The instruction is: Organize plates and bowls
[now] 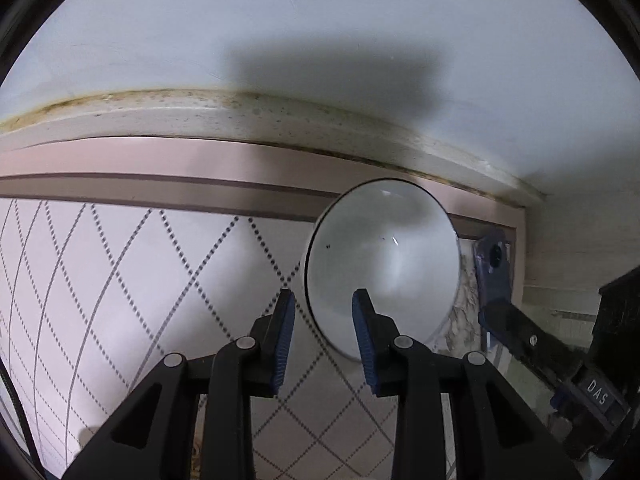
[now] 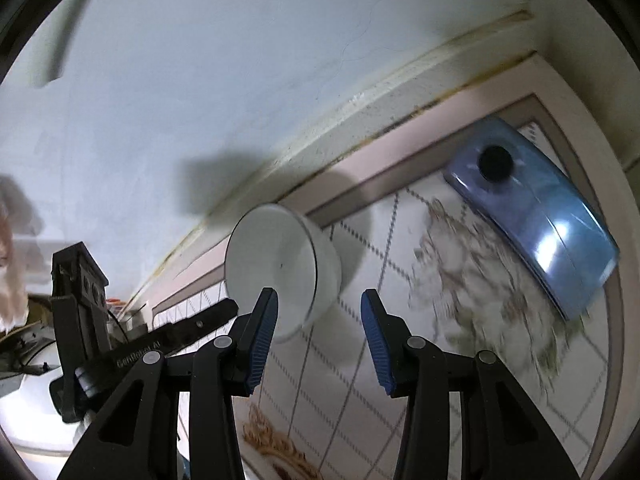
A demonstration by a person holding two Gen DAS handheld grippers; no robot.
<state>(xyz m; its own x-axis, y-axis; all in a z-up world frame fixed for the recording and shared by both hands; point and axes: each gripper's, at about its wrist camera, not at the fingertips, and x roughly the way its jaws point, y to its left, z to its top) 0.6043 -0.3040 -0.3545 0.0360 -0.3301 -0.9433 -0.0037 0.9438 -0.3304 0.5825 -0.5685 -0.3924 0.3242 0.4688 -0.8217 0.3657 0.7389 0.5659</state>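
On the tabletop (image 1: 400,152), over a cloth (image 1: 120,280) with a dotted diamond pattern and a pink border, a white bowl (image 1: 384,264) stands near the far edge, close to the wall (image 1: 320,20). Left claw (image 1: 324,300): jaws parted a little, blue pads straddling the bowl's near rim, not pressing on it as far as can be seen. Right claw (image 2: 318,300): jaws spread, nothing between them; bowl (image 2: 280,268) just beyond its left pad. Blue phone (image 2: 532,208) lies camera side up on the cloth (image 2: 400,240) to the right of the bowl, near the cloth's corner. Right wrist view is motion-blurred. Left claw's black body shows at the left edge of that view.
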